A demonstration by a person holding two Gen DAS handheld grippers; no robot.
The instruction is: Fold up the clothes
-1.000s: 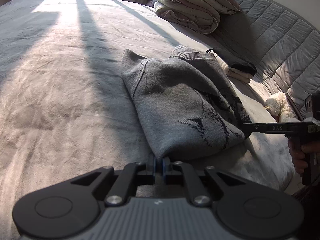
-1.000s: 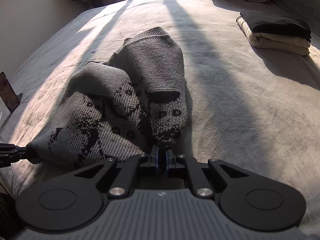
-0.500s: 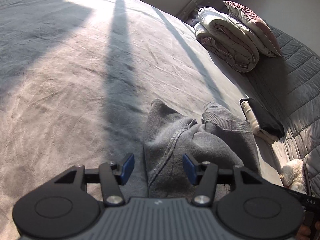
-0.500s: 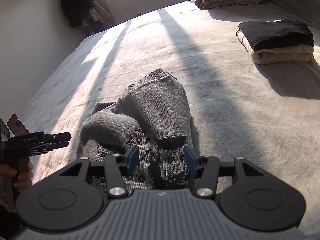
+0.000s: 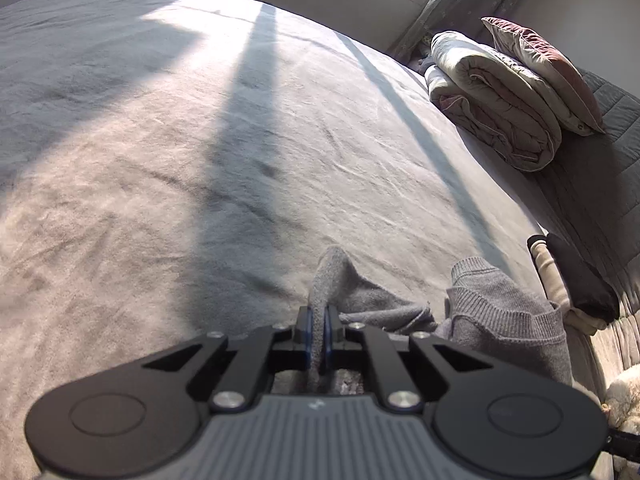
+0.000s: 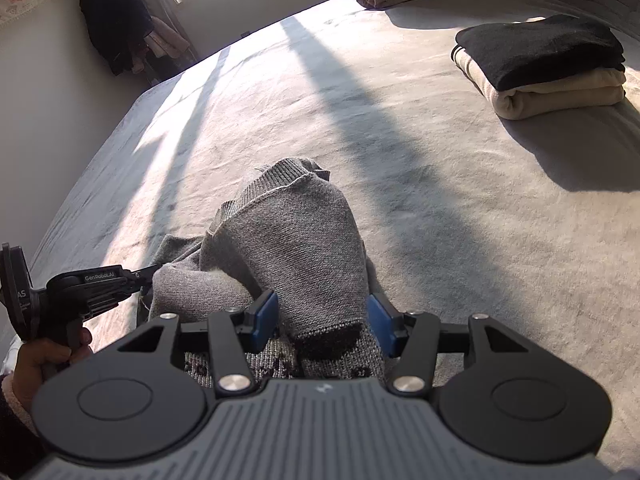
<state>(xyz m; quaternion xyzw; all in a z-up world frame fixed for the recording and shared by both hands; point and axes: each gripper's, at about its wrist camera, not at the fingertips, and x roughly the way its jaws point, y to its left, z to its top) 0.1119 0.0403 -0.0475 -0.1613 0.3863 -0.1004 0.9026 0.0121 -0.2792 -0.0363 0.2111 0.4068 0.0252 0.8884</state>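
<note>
A grey knit sweater [image 6: 288, 240] with a dark pattern lies bunched and partly folded on the bed. My right gripper [image 6: 322, 318] is open, and its blue pads [image 6: 264, 316] stand on either side of a sweater cuff. My left gripper [image 5: 318, 332] is shut on a raised fold of the sweater [image 5: 508, 320] at its left edge. In the right wrist view the left gripper [image 6: 154, 269] reaches the sweater's left side, held by a hand [image 6: 36, 360]. The near part of the sweater is hidden under both gripper bodies.
A folded stack of black and cream clothes [image 6: 540, 64] lies to the right on the bed [image 6: 440, 200]. A rolled duvet [image 5: 492, 100] and a pillow [image 5: 544, 68] sit at the headboard. Dark clothes [image 6: 116, 20] hang in the far corner.
Both grippers let go of the sweater's near edge and moved forward over it. The left gripper has since shut on a fold at the left edge. The right gripper stays open.
</note>
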